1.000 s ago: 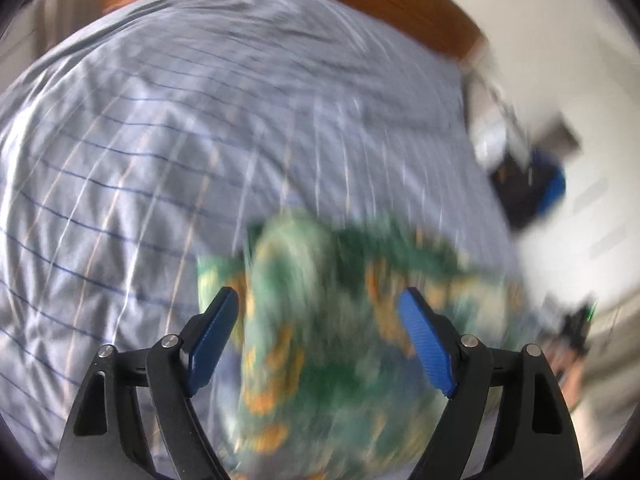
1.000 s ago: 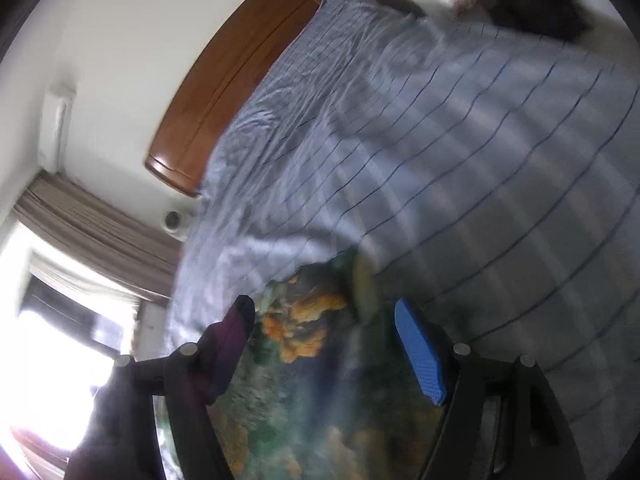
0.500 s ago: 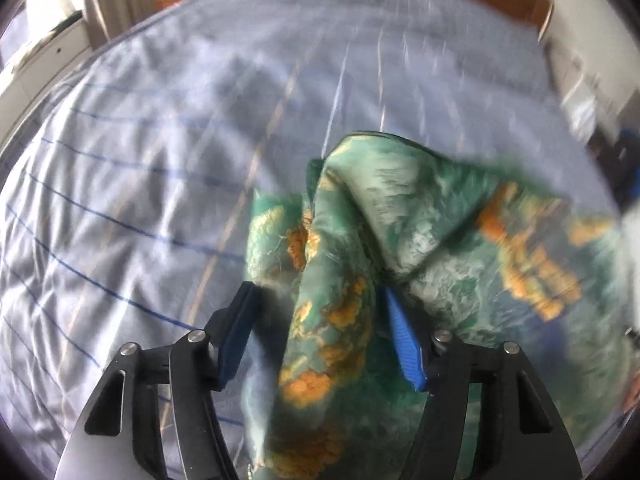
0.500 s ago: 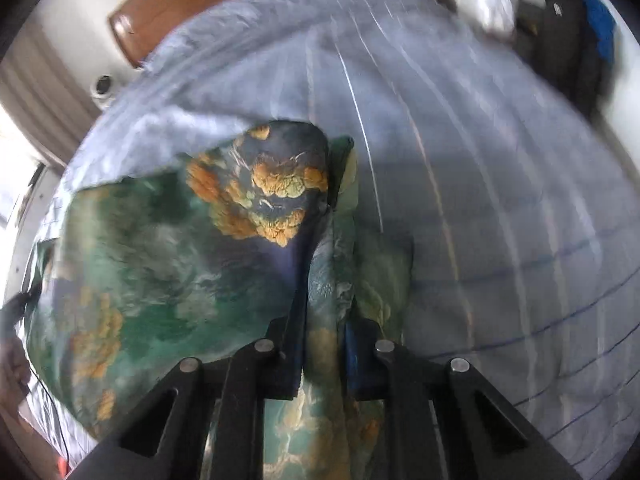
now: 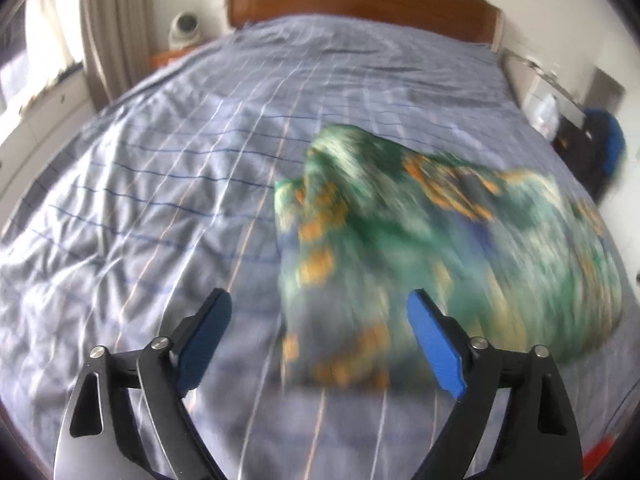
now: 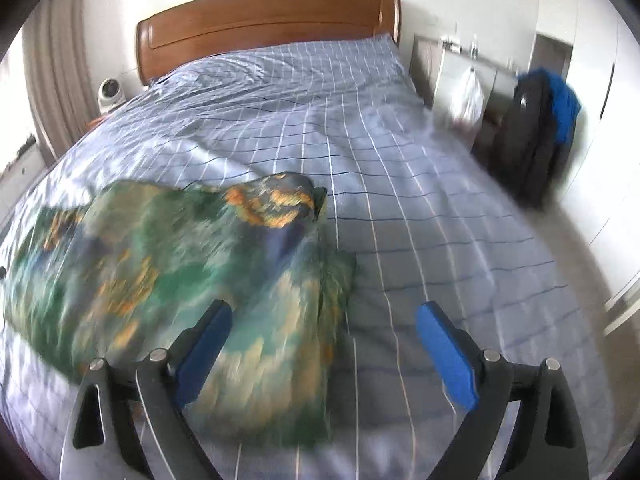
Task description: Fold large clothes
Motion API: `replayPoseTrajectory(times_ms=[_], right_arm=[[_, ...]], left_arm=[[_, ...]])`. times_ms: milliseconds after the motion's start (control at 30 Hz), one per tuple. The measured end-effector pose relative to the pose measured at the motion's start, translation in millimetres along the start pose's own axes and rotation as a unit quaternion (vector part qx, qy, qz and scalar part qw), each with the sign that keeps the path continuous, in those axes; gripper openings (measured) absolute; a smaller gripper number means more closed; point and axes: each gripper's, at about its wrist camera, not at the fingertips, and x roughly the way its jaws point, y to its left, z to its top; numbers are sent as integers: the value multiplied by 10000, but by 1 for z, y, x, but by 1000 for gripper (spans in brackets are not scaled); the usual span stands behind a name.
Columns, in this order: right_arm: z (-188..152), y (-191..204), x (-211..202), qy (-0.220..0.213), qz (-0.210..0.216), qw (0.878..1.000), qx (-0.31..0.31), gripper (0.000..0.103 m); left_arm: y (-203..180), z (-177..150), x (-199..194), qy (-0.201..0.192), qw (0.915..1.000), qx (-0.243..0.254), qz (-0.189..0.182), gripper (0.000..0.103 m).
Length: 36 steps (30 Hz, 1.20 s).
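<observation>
A green garment with orange and blue print [image 5: 440, 248] lies bunched on the blue checked bedsheet [image 5: 180, 168], blurred by motion. My left gripper [image 5: 320, 336] hovers above the garment's near left edge, its jaws opening wide, and the blue pads press on nothing. In the right wrist view the same garment [image 6: 168, 264] spreads to the left, with one corner folded over. My right gripper [image 6: 324, 344] hangs over the garment's right edge, jaws opening, pads clear of the cloth.
A wooden headboard [image 6: 264, 28] closes the far end of the bed. A dark backpack with blue cloth [image 6: 536, 136] and a grey cabinet [image 6: 452, 76] stand to the bed's right. Curtains [image 5: 104, 32] and a small white device [image 5: 184, 28] are at the far left.
Both grippers let go of the garment and pulled back from it. The right gripper, shut on the cloth half a second ago, now stands wide. The garment has dropped onto the sheet.
</observation>
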Motion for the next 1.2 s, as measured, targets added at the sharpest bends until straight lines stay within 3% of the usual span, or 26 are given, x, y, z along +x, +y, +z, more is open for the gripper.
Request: replayPoseTrajectory(times_ms=[233,500,767,1200], right_arm=[[-43,31,-46,-274,-102,9996,17,93],[-91,68,-83,-536,-413,9977,-31,93],[-118,74,-83,-386,-670,9969,135,93],[-133,79,-81,-321,-891,9955,93,93]], left_arm=[[-30,-87,-37,-139,9994,267,-147,96],[-51,-133,-3,122,9990,-249,-359,96],[-73,-147,21,311,9986,422,53,102],[-73,-150,27,329,9980,527,81,102]])
